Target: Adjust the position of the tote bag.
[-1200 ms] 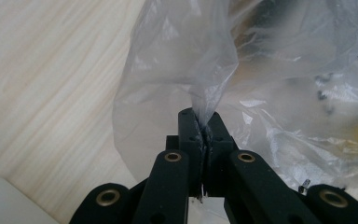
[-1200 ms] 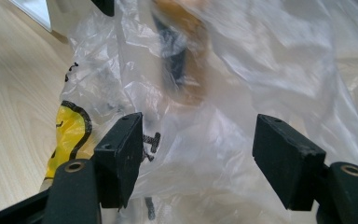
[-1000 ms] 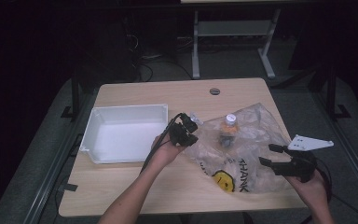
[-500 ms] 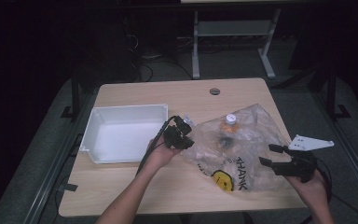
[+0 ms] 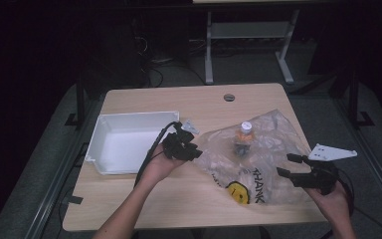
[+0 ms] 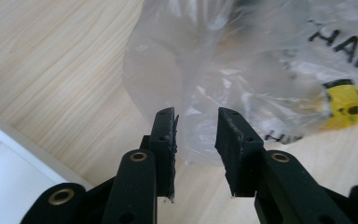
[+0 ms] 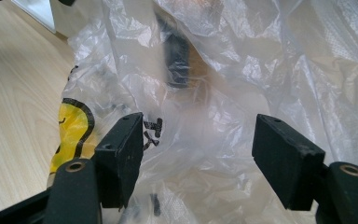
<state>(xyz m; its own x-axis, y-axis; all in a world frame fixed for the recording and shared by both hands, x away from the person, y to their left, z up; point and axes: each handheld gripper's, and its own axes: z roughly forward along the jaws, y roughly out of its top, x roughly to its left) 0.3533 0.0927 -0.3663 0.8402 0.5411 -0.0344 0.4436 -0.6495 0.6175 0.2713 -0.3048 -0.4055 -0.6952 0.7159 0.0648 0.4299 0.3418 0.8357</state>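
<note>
Pale wood-grain table (image 5: 189, 102); crinkled clear plastic bag (image 5: 268, 149); left gripper (image 6: 196, 135) jaws narrowly apart; right gripper (image 7: 198, 158) jaws wide.

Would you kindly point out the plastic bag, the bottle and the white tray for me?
plastic bag (image 5: 271, 164): high view, on its clear film above the lettering.
bottle (image 5: 244, 133): high view, on its neck just below the white cap.
white tray (image 5: 129, 118): high view, on its far rim.

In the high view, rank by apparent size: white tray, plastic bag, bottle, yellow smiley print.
1. Plastic bag and white tray: look about alike, so unranked; the bag's clear edges are hard to trace.
2. Bottle and yellow smiley print: both small and too close to rank.
</note>
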